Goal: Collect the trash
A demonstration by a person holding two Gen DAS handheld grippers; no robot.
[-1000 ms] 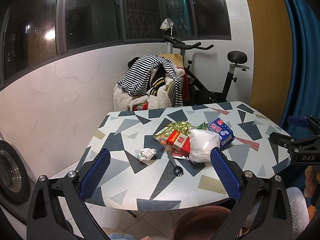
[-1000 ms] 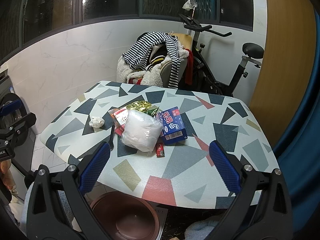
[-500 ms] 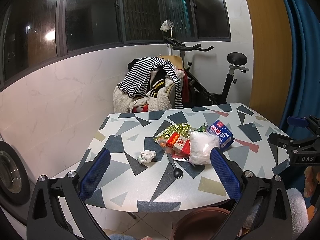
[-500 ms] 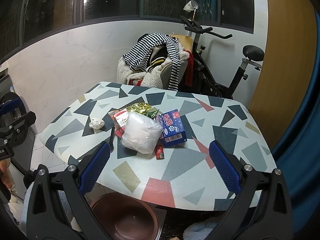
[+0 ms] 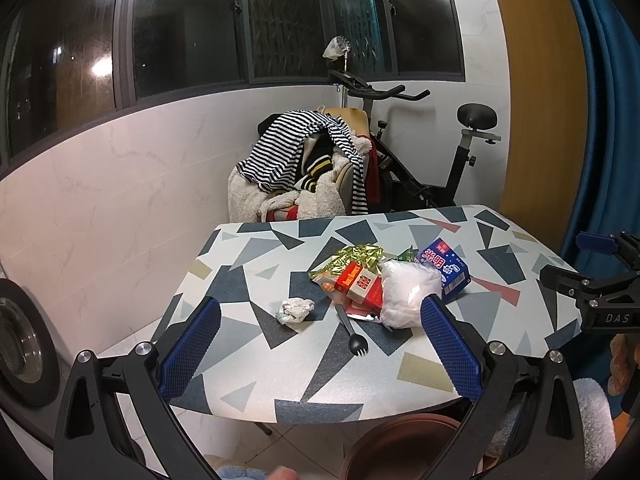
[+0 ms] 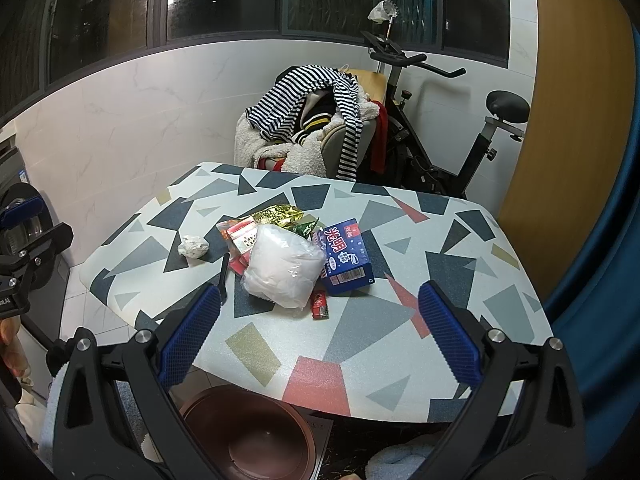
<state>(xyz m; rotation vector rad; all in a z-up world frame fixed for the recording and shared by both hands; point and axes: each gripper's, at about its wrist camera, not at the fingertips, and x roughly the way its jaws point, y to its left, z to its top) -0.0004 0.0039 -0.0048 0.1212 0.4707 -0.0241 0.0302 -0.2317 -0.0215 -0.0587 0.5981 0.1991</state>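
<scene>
Both grippers are hovering short of the patterned table [image 5: 248,344], jaws standing wide and holding nothing. The left gripper [image 5: 320,344] is facing the table's near-left edge; the right gripper [image 6: 320,324] is facing its near-right side.

The trash is lying clustered around the middle of the table. A white plastic bag [image 6: 282,272] is sitting at the centre of the cluster. A blue carton [image 6: 346,256] is lying just beside the bag on its right, touching it. A gold foil wrapper [image 5: 356,256] is lying behind the bag, toward the far edge. A red and white box [image 5: 360,284] is resting against the bag's left side, on top of a flat red packet. A black plastic fork [image 5: 352,330] is lying in front of that box, tines toward the near edge. A crumpled tissue [image 5: 295,310] is sitting apart, left of the cluster. A small red lighter-like item [image 6: 319,304] is lying just in front of the bag; its identity cannot be confirmed.

A brown bin [image 6: 248,436] is standing on the floor under the table's near edge. A chair piled with clothes [image 5: 304,168] is standing beyond the far edge.
</scene>
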